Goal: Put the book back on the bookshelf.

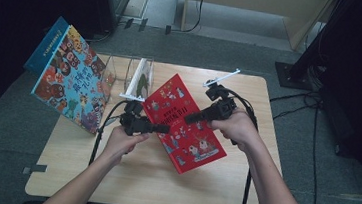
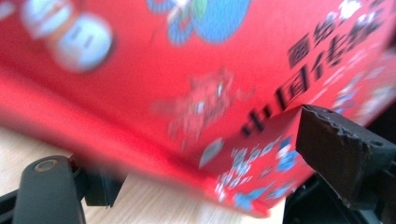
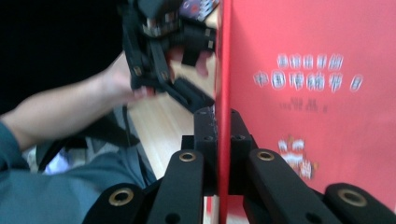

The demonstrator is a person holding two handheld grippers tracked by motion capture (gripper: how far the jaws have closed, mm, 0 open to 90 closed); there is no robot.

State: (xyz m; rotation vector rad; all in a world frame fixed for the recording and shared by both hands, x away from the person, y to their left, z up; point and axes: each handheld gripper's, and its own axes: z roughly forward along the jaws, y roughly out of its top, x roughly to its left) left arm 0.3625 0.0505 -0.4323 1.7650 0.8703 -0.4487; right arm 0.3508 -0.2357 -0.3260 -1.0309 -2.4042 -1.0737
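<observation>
At the centre of the high view we hold the red book (image 1: 187, 125) tilted above the bench (image 1: 151, 179). Our right tongs (image 3: 223, 121) are clamped on its edge; our left tongs (image 1: 165, 128) gape wide at its lower-left edge, pads not pressing. Farther back, upper left, a blue book (image 1: 73, 79) leans beside a clear rack (image 1: 131, 77).

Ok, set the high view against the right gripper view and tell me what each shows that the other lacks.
High view alone: the blue picture book leaning at the table's far left corner, the clear holder beside it, and the wooden table whole.

Right gripper view alone: the right gripper shut on the red book's edge, seen close up.

Both: the red book, the left gripper at its other side, and the left hand.
</observation>
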